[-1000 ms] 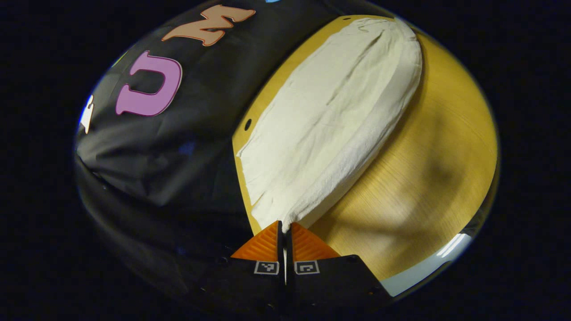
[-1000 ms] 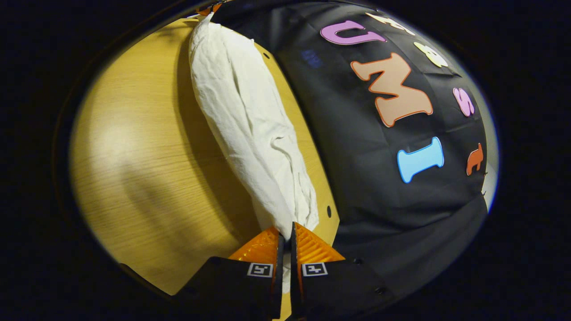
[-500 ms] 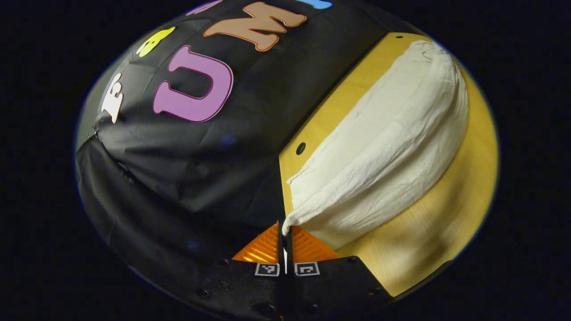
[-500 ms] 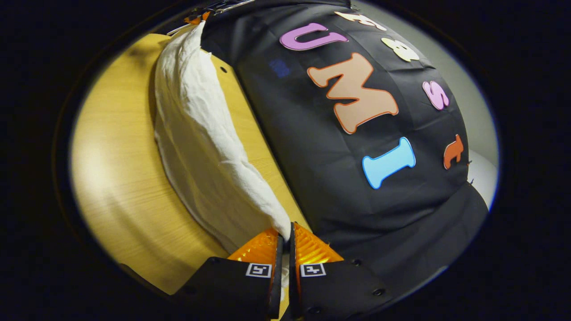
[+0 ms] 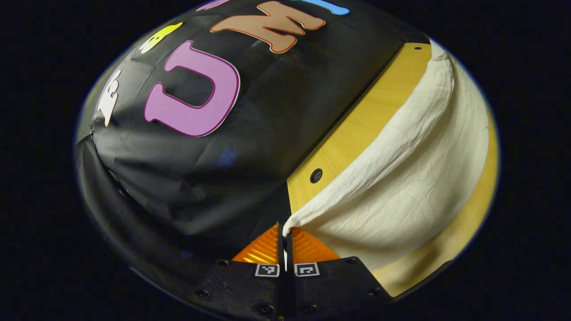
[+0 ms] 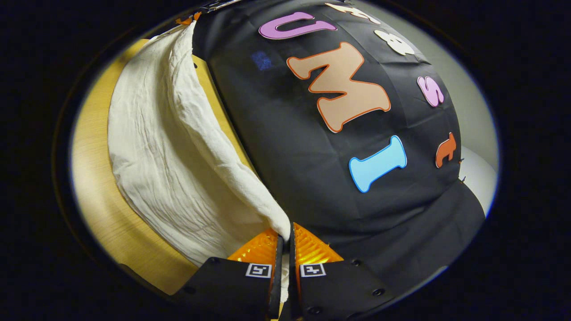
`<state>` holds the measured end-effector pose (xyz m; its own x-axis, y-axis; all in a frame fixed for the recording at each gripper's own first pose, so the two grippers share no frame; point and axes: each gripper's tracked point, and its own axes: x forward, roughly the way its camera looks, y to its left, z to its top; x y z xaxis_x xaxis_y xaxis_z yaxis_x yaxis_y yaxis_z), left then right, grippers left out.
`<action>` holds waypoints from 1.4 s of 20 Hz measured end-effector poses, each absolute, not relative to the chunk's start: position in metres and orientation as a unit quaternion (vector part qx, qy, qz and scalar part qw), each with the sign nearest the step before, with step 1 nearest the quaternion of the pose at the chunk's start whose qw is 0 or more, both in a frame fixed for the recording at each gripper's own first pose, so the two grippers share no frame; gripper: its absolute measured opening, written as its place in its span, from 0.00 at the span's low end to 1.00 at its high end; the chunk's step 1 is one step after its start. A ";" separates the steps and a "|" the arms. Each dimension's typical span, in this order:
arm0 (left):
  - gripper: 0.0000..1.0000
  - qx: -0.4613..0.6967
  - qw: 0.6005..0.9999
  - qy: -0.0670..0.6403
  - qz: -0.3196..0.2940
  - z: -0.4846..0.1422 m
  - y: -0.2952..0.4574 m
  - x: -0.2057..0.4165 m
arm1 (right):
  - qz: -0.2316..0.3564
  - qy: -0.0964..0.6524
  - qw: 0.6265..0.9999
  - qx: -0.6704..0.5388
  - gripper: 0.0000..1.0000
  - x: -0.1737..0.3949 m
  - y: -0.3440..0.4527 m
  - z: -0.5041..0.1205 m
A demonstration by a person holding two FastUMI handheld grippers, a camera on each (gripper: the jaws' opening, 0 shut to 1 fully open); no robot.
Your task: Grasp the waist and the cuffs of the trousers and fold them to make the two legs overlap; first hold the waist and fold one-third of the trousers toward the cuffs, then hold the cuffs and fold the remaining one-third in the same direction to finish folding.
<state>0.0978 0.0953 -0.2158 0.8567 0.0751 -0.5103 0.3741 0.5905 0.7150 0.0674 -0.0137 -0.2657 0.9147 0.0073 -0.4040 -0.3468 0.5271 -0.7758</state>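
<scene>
Trousers lifted off table, left hand-held gripper and right hand-held gripper each clamped on fabric

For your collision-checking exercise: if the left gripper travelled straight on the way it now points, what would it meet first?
Probably the booth's black cloth wall, which rises straight ahead of the left gripper, shut on the white trousers draped rightward over the wooden table. Depth is unclear.

The left gripper pinches a corner of the cream trousers — lifted edge taut, the rest draping onto the wooden bench.
</scene>
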 end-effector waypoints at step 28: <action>0.95 0.233 0.939 0.218 -0.132 -0.219 -0.011 0.116 | 0.022 0.290 0.932 -0.215 1.00 0.123 -0.036 -0.328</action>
<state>0.1163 -0.0112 -0.2194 0.8704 -0.1465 -0.4701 0.3495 0.8564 0.3801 0.1227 -0.0358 -0.3280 0.8303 -0.0844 -0.5508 -0.1657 0.9063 -0.3887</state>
